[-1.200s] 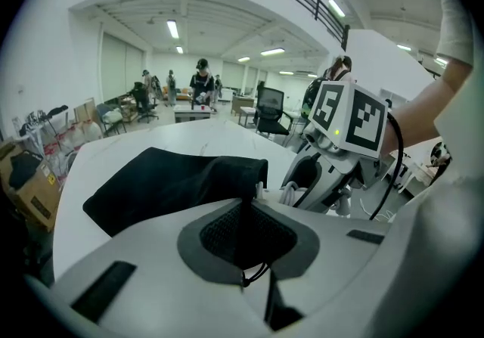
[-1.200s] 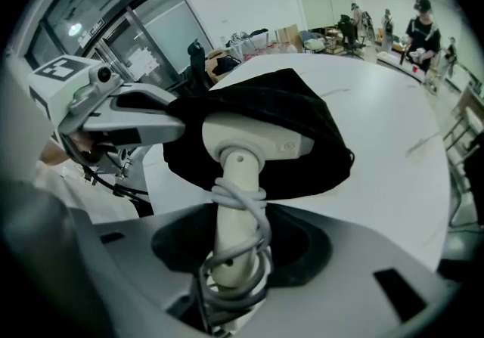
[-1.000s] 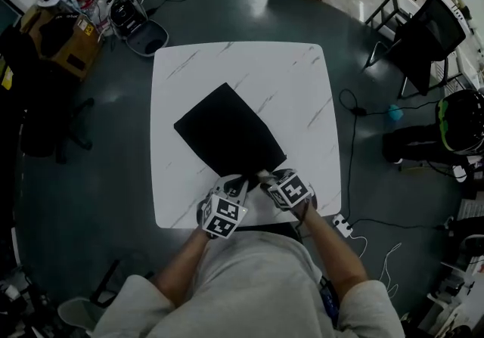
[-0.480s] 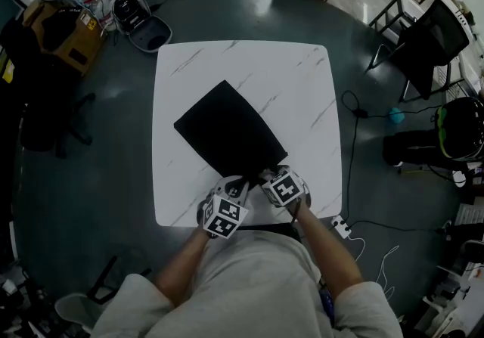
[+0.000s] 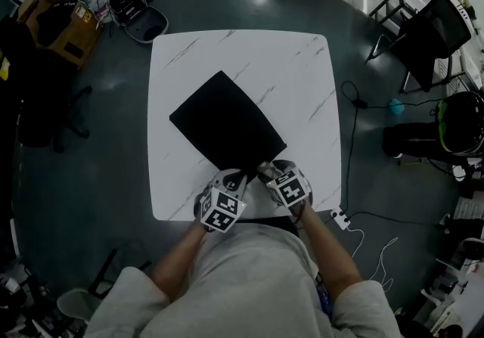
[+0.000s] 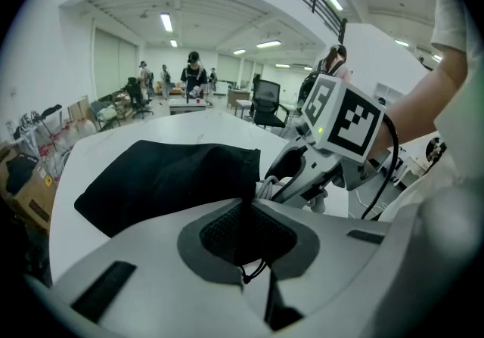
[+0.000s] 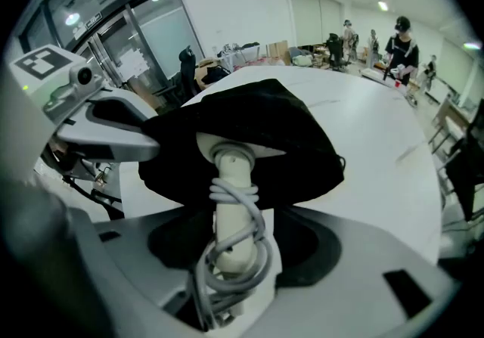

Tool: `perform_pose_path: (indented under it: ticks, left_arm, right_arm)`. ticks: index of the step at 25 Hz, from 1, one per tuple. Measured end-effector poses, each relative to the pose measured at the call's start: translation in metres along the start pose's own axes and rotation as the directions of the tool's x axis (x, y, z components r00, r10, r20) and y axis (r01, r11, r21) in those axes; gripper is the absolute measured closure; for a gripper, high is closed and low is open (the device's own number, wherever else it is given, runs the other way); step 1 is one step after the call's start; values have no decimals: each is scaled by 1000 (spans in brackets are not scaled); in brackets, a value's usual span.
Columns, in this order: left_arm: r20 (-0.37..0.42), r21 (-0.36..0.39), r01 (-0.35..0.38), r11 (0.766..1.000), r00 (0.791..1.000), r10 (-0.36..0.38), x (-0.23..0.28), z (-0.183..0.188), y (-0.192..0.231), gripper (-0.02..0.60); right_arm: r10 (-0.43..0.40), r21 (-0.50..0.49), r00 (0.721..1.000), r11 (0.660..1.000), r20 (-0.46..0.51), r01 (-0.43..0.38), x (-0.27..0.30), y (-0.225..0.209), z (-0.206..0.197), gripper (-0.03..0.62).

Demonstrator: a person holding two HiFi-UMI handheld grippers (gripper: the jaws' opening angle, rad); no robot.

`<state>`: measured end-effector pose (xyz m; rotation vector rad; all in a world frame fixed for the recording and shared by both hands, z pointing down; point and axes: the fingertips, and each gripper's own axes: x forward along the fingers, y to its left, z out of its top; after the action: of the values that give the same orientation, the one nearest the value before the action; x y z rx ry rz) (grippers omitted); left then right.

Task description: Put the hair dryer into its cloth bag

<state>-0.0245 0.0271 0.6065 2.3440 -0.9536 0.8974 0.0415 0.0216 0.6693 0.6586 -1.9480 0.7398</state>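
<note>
A black cloth bag [image 5: 223,128] lies flat and slantwise on the white marble table [image 5: 302,72], near the middle of the head view. Its closed end points to the upper left and its mouth to the lower right, close to the table's near edge. Both grippers meet at that mouth, side by side, just above the person's forearms.

The left gripper [image 5: 233,175] has its jaws pressed together on the rim of the bag. In the left gripper view, black woven fabric fills the gap between the pads, and a thin drawstring loop hangs just below it. The rest of the bag spreads out behind, towards the left of the frame.

The right gripper [image 5: 266,172] has the hair dryer [image 7: 231,200] between its jaws, which are opening and already stand wide. In the right gripper view, the pale handle rises in the centre of the frame with a grey cord [image 7: 234,253] coiled round it. The dark pads stand clear of it on either side. The top of the dryer is inside the bag's mouth, and the black cloth drapes over it. The handle and its cord are outside.

A power strip [image 5: 338,217] lies on the dark floor at the lower right of the table.
</note>
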Motion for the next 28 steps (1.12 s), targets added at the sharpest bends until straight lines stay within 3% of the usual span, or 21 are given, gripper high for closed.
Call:
perform_pose_path:
  ticks: [6,10,14,23,28]
  left_arm:
    - [-7,12,15,1000,1000,-15,2,0,-2,559]
    - [-15,17,25,1000,1000,-25,4,-2,-3,558]
    - [-18,21,29,999,999,-29,6,-3,-4,560]
    - [-6,58,9,998,1000,-9,-2,-1,-3,560]
    - [8,43,1,999,1000,-1,-4,2,-2,560]
  right_arm:
    - [4,1,999,1000,31,-4,-19,5,-8,341]
    - [-15,-40,999,999,-36,13,-7,6,-25,329]
    - [-43,-58,998,997,-39,41,-3,0,-28,348]
    - [-45,-37,997,998,55,47,-25,3,6,373]
    - [-36,-16,996,999,86,37,-22,4,24,375]
